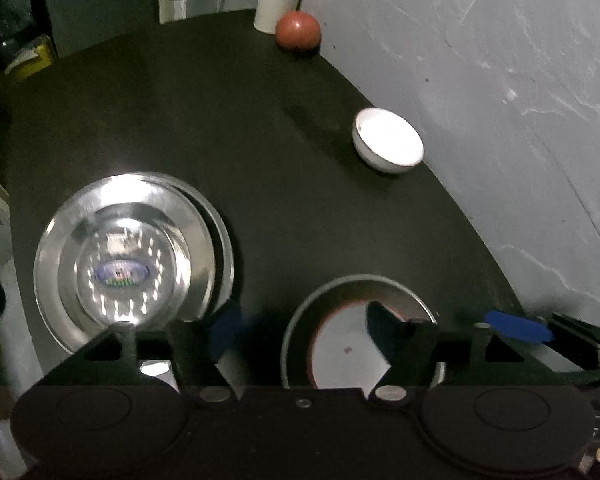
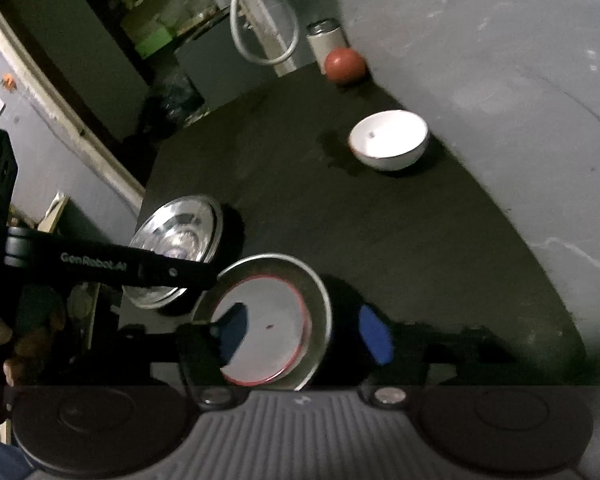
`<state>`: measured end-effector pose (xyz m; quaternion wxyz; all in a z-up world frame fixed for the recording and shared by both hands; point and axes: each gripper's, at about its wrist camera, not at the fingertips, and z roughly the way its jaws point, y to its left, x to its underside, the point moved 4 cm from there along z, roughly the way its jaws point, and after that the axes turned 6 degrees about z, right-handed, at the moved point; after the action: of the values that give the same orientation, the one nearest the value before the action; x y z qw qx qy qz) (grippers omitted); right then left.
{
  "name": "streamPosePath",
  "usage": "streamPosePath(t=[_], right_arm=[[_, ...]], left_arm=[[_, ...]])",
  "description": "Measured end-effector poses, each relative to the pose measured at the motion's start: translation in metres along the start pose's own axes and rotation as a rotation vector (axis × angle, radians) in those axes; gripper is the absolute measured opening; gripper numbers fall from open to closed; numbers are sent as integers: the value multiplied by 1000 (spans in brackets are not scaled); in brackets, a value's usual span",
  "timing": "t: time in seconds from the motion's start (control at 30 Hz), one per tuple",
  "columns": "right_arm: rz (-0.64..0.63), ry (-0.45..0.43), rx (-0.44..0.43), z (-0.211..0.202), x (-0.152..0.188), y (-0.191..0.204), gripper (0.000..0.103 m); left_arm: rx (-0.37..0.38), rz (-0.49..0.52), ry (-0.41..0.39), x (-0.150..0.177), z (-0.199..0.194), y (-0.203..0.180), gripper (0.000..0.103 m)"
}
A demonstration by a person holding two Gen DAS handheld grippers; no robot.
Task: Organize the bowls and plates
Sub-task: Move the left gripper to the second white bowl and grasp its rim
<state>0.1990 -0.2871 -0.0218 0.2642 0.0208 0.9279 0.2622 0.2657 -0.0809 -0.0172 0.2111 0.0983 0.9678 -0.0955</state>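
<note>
Both grippers sit low over the near edge of the table, and what lies closest to each lens is the red-rimmed white plate (image 2: 268, 332) resting inside a larger steel plate (image 2: 320, 300), directly under the fingers. Seen from the right wrist, the right gripper (image 2: 304, 336) has its jaws spread, one blue pad over the white plate's face and the other outside the steel rim on the dark tabletop, neither pressing on anything. From the left wrist, the left gripper (image 1: 304, 328) is likewise spread, its inner finger hanging above the same white plate (image 1: 344, 352) and its other finger toward the steel stack, with no contact that I can make out. So the pair of nested plates lies between and just below both tools (round things, so no long axis to line up with), and it looks set down. What the coming move likely turns on is the white bowl (image 2: 388, 140), which stands alone, well apart, farther back by the wall; it lies ahead and to the right of both sets of jaws, and I judge the right hand the nearer one. A stack of shiny steel plates (image 1: 124, 256) sits to the left, near the nested pair but not touching it. Everything rests on a dark, matte table (image 1: 260, 120) against a scuffed grey wall (image 1: 520, 80); at the far corner stand a white canister (image 1: 278, 4) and a red ball-like object (image 1: 298, 30), touching or nearly so, with a dim cluttered room beyond
</note>
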Motion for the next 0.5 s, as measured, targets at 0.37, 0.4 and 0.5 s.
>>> streamPosePath(t=[0.37,0.4,0.5], right_arm=[[188,-103,-9,8,-10,-41,103],[204,-116,-7,12,-12,-44,103],[249,-148,3,24,-25,-50,103]], left_arm=[[-52,-93,-21,-44,32,17,102],[-52,-96,-25,-50,36,17,102],[-56,-90,-53,-72,48,16,102]])
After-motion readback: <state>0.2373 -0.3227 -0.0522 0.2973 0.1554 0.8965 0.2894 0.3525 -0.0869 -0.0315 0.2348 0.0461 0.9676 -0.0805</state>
